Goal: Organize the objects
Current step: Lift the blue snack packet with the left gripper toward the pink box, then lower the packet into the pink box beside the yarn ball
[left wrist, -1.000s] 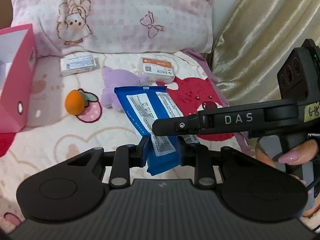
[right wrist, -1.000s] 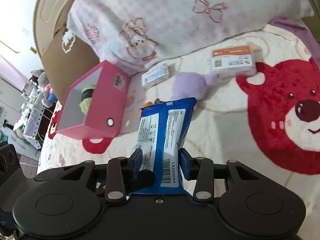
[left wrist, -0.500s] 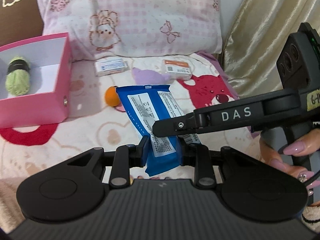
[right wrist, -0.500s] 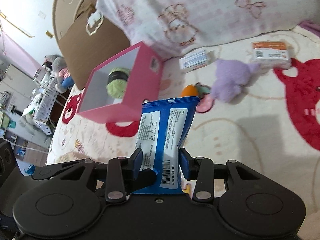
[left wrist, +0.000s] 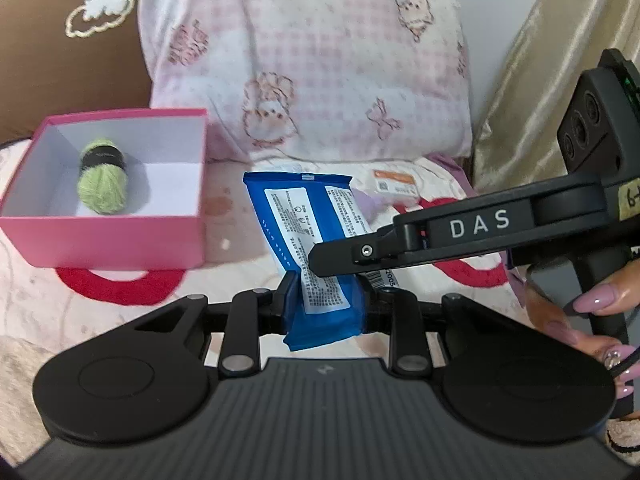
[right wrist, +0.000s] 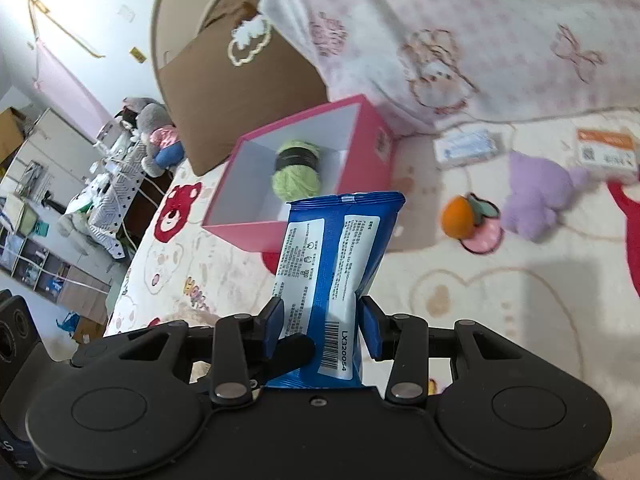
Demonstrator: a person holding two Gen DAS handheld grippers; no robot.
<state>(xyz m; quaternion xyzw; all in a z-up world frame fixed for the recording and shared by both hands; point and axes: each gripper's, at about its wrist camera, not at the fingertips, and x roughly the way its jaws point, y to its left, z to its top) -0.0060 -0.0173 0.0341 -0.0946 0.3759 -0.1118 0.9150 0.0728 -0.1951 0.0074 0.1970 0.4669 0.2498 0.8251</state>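
While both tools [left wrist: 325, 300] [right wrist: 322, 320] grip blue packet [left wrist: 296, 216], pink box [left wrist: 100, 240] apparently near.

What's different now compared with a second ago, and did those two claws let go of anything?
Nothing was let go. Both claws, left and right, still pinch the blue packet and have carried it up and toward the pink box, whose inside with the green yarn ball now shows. The orange toy, purple plush and small cartons still lie on the blanket.
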